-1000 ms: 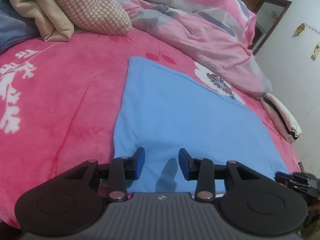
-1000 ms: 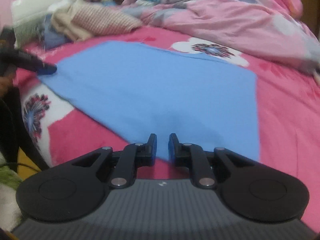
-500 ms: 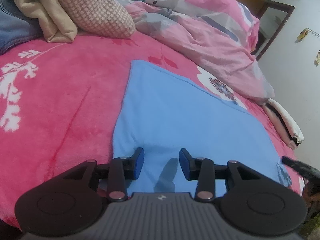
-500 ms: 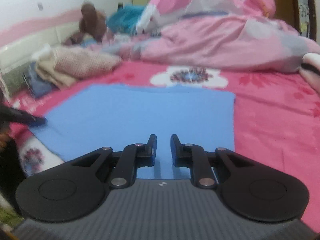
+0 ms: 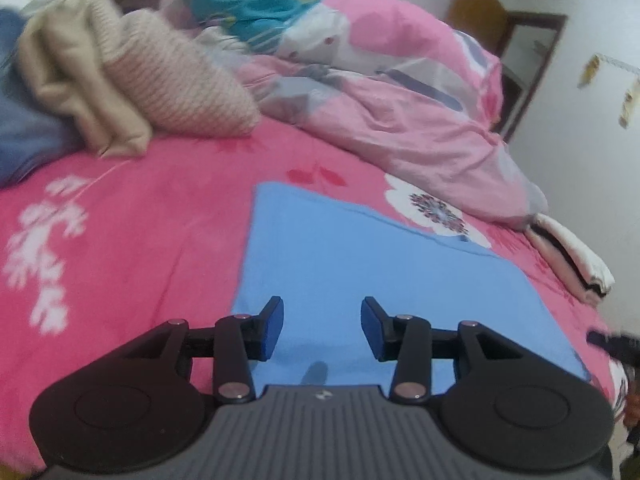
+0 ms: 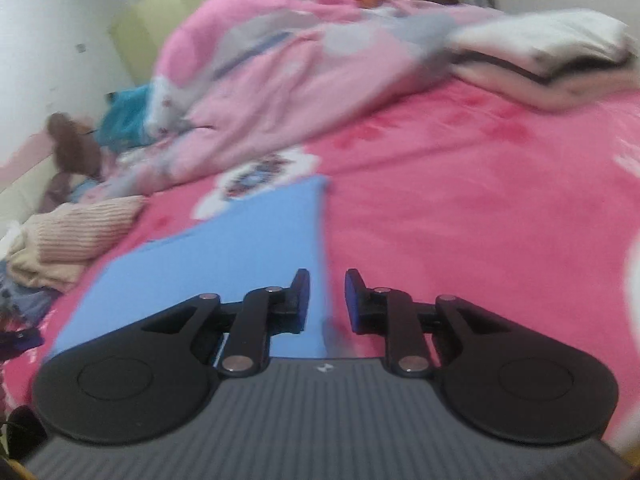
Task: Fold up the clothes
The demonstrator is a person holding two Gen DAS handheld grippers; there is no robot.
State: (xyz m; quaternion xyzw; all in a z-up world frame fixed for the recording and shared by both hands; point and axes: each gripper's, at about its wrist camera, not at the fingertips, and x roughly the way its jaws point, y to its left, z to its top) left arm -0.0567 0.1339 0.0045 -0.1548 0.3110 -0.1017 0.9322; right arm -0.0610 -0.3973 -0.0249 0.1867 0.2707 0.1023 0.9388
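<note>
Blue cloth point(image 5: 376, 276), flat and smooth, lies as a neat rectangle with straight edges on a bright pink bedspread point(image 5: 152, 216) printed with white flowers. A faint layered edge along its far side suggests it is already folded at least once, though how many folds it holds cannot be told. The left gripper point(image 5: 322, 330) hovers over the cloth's near edge with its fingers spread wide, holding nothing. The right gripper point(image 6: 327, 300) sits above the cloth's right-hand edge, fingers apart by a narrower gap, also empty; its view is blurred. At the bed's right side rests a small folded stack of cream and pink clothes point(image 5: 572, 264). At the far left sits a loose heap of beige and knitted clothes point(image 5: 132, 80), which appears unfolded, so more folding likely remains. A rumpled pink duvet point(image 5: 400, 96) fills the back.
</note>
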